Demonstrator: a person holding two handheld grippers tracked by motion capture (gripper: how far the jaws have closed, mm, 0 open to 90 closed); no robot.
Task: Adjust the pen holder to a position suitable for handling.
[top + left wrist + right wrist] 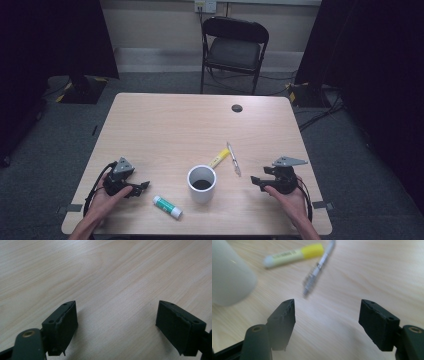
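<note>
While both hands sit low at the near edge of the table [165, 115], everything kind of orbits the white mug [202, 183], so I'll use that as the anchor. It's standing upright, and its inside looks dark from above. Off to the mug's left side, well apart from it, the left gripper [142, 187] is held just over the wood with its jaws spread and nothing between them; its own camera just shows bare woodgrain [112, 277] between the two black pads [63, 327]. On the mug's other side, the right gripper [255, 181] is pointed toward the mug, jaws also standing apart and not clamped on anything. From its camera you can see the mug [229, 272] off at the left, with a yellow-capped highlighter [293, 254] and a silver pen [318, 267] lying ahead of the jaws, a bit blurry. Neither touches the pads. From above, the highlighter [220, 157] lies just behind the mug at an angle, nearly touching its rim, and the pen [233, 159] lies just right of the highlighter, between the mug and the right gripper. A green-and-white glue stick [167, 207] lies flat in front of the mug to its left, closer to the left gripper but not touching it. Way behind the mug there's a black folding chair [234, 50] past the far edge.
</note>
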